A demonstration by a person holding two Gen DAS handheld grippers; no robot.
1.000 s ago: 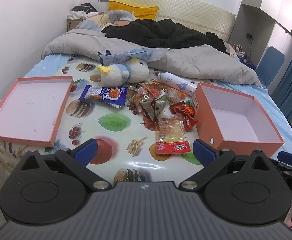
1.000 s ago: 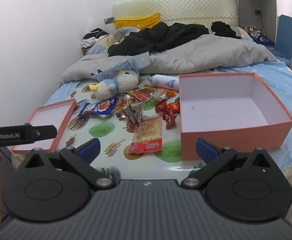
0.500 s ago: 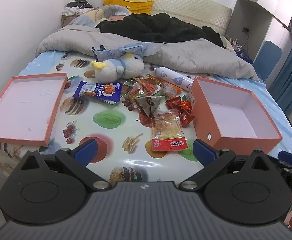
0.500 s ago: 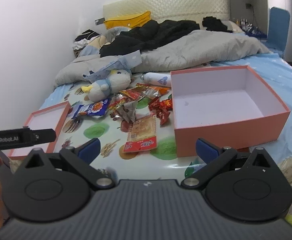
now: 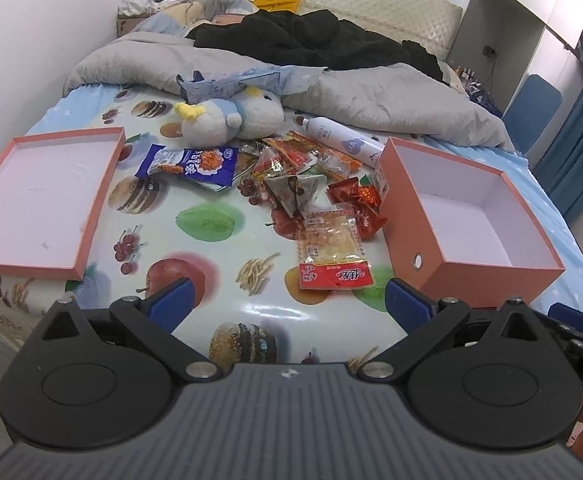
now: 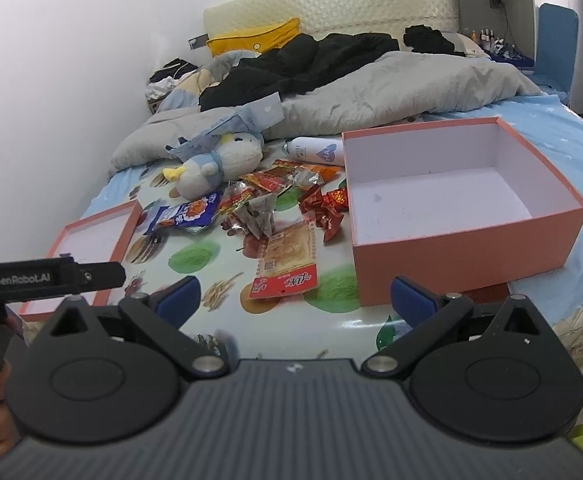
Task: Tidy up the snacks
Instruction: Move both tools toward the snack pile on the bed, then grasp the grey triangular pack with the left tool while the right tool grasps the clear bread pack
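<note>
Flat orange-red packet [image 5: 333,254] dead ahead of left hand-held gripper [image 5: 287,300], between wide-apart fingers, long axis pointing away. Right hand-held gripper [image 6: 295,300] also spread, empty; packet slightly left of centre. Salmon box [image 5: 423,216] just right.

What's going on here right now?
Snack sorting hasn't started. Both grippers, left and right, hover open and empty at the near edge of the bed. The snacks lie piled on the mat between the lid and the box, which has nothing in it.
</note>
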